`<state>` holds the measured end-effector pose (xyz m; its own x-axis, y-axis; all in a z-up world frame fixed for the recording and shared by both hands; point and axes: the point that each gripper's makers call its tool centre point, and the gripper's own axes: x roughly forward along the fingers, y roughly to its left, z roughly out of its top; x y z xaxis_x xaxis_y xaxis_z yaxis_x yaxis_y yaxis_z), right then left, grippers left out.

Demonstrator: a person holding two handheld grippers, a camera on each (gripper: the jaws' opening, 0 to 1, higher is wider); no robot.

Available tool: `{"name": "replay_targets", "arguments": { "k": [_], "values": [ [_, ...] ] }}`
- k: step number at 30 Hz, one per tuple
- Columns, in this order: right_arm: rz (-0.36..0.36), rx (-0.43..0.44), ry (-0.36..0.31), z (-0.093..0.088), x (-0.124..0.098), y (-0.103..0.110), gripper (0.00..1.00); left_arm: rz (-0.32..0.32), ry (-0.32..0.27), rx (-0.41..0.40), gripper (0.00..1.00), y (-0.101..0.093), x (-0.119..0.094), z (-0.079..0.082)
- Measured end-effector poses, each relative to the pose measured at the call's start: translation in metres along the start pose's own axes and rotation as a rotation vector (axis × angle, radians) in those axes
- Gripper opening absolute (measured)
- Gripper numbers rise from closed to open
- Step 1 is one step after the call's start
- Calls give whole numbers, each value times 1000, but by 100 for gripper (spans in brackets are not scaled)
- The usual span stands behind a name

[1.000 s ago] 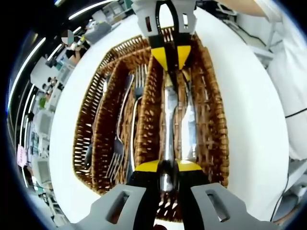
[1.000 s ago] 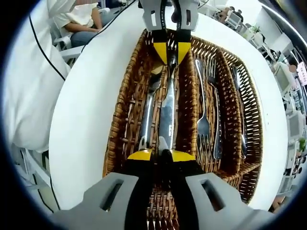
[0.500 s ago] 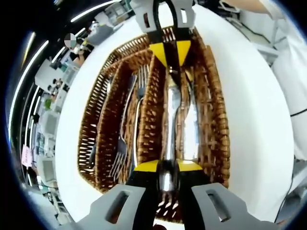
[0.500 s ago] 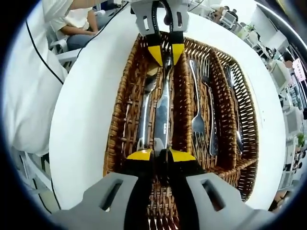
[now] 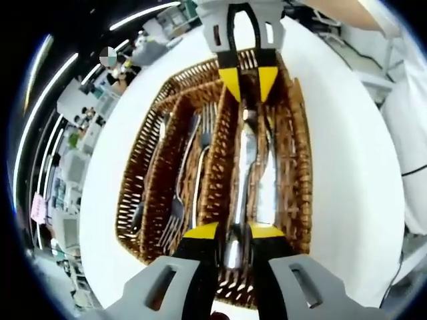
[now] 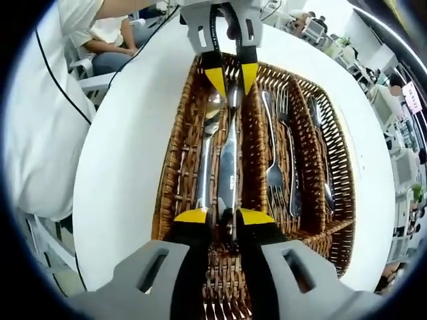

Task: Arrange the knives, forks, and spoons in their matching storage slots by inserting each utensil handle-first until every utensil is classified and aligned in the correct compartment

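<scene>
A brown wicker cutlery basket with long compartments lies on a round white table. One knife stretches along the wide end compartment. My left gripper is shut on one end of it. My right gripper is shut on the other end. Each gripper faces the other: the right gripper is at the top of the left gripper view, and the left gripper at the top of the right gripper view. A second knife lies beside it. Forks lie in the middle compartment.
Another utensil lies in the far narrow compartment. White table surrounds the basket. A seated person and a white-clothed person are close to the table's edge. Desks and screens stand beyond.
Both cameras have shifted, so the basket looks slightly smaller and more tilted. The knife stays between both pairs of jaws, which look a touch wider apart.
</scene>
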<state>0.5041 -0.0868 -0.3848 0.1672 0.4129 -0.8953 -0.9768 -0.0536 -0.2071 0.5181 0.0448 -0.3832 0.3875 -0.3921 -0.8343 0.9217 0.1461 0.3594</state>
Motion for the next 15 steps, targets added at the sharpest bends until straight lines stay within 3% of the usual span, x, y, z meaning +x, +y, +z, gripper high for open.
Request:
{"name": "replay_targets", "arguments": {
  "k": [15],
  "values": [
    [-32, 5, -9, 3, -16, 7, 16, 40, -56, -40, 14, -5, -18, 14]
  ]
}}
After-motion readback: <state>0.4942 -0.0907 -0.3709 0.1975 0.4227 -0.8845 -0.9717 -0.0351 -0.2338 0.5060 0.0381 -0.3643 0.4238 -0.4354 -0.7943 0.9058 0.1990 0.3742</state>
